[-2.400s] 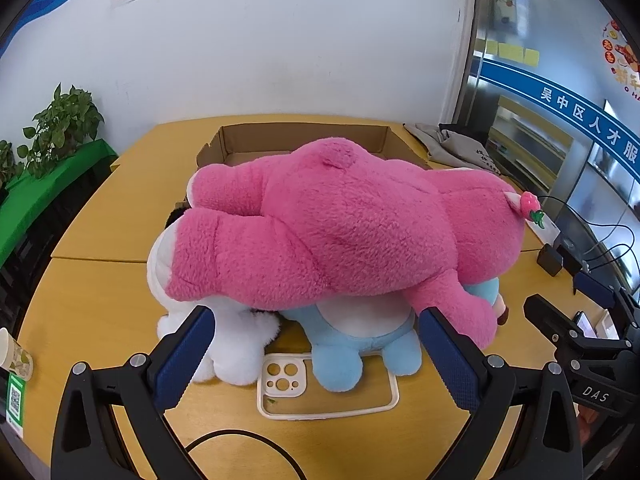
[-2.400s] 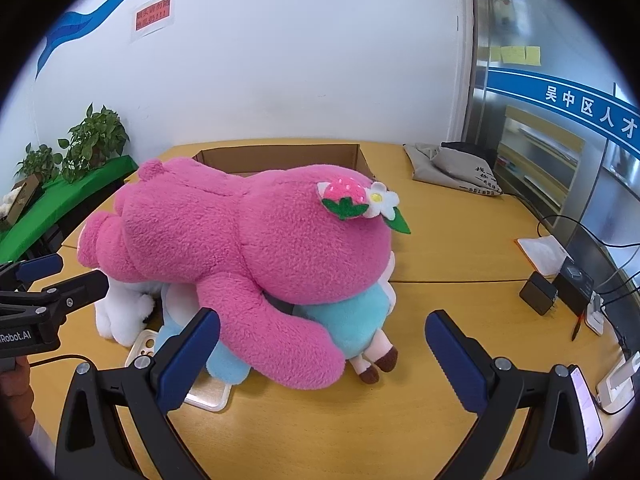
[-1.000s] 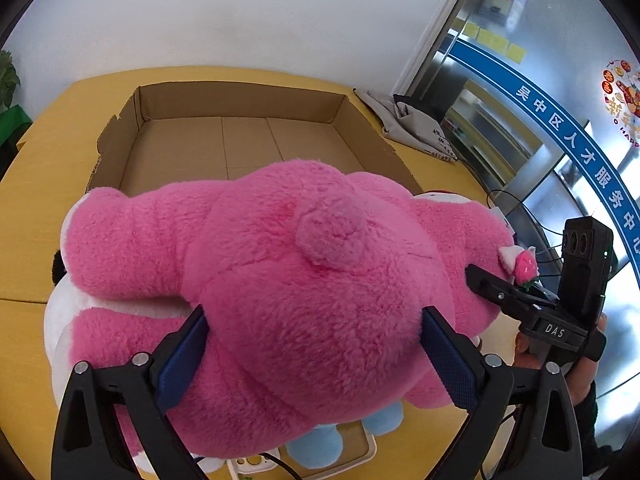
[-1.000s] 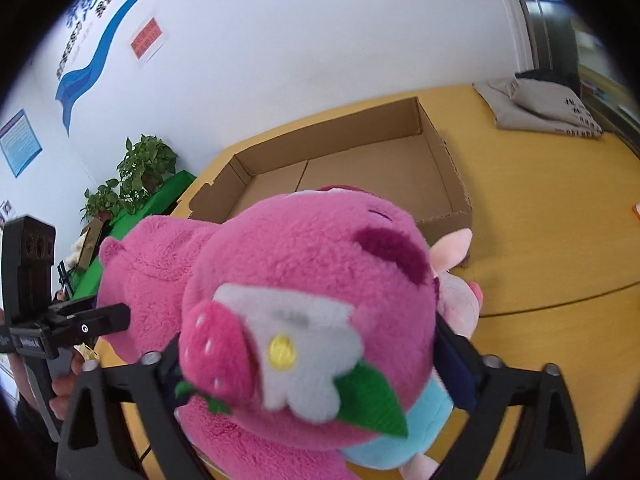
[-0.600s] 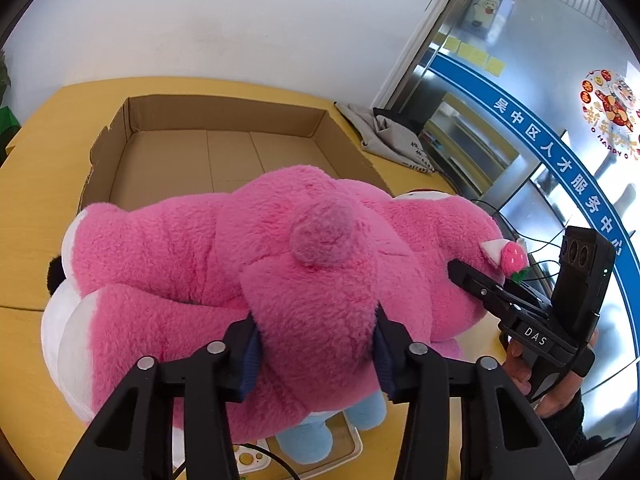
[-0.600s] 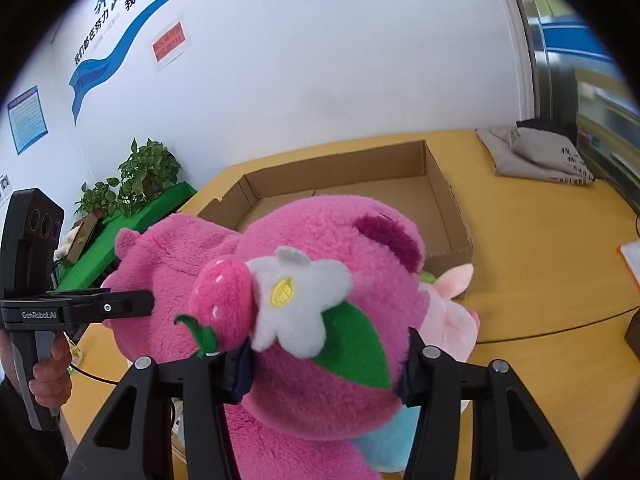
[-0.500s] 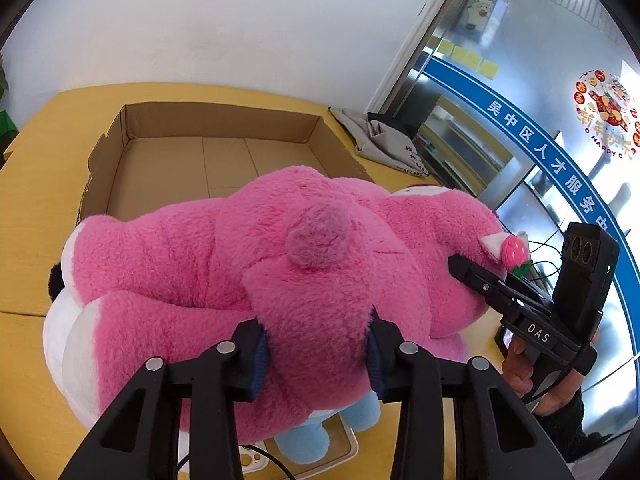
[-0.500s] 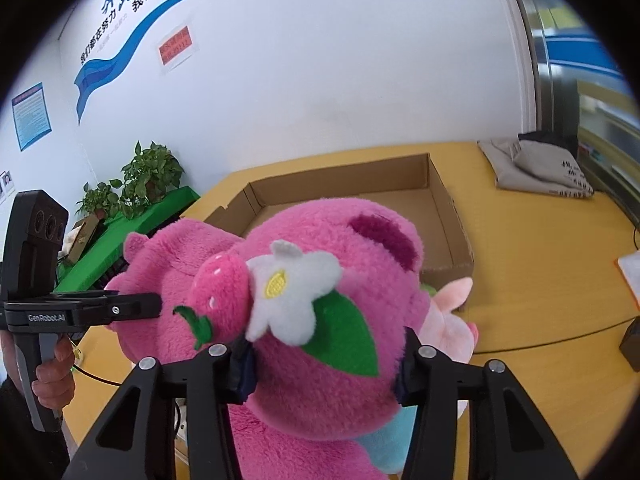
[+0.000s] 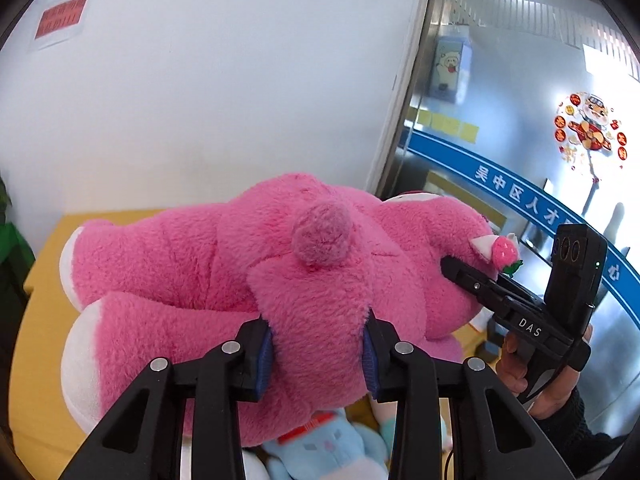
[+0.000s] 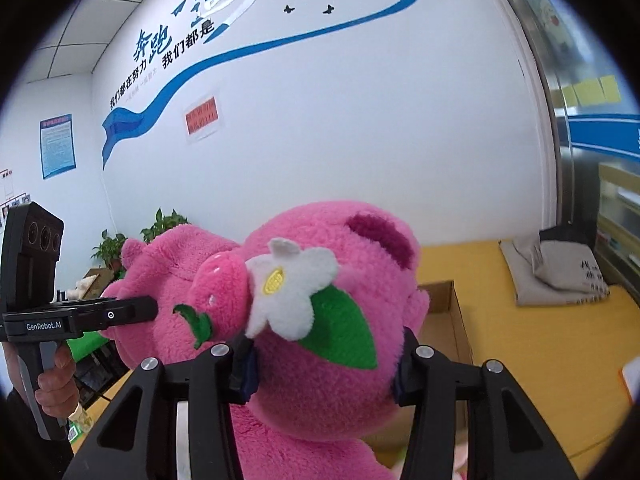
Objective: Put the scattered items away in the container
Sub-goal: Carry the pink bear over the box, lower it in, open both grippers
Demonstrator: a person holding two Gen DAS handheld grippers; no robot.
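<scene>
Both grippers' fingers (image 9: pixel 370 356) (image 10: pixel 400 376) squeeze the pink plush bear (image 9: pixel 224 264).

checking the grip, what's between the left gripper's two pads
A fold of the pink plush bear, near its round tail, fills the gap in the left gripper; both pads press into the fur. The left wrist view shows it.

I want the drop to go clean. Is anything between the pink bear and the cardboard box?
Nothing visible: the pink bear, clamped in both tools, hangs just before the cardboard box; most of the box is hidden.
</scene>
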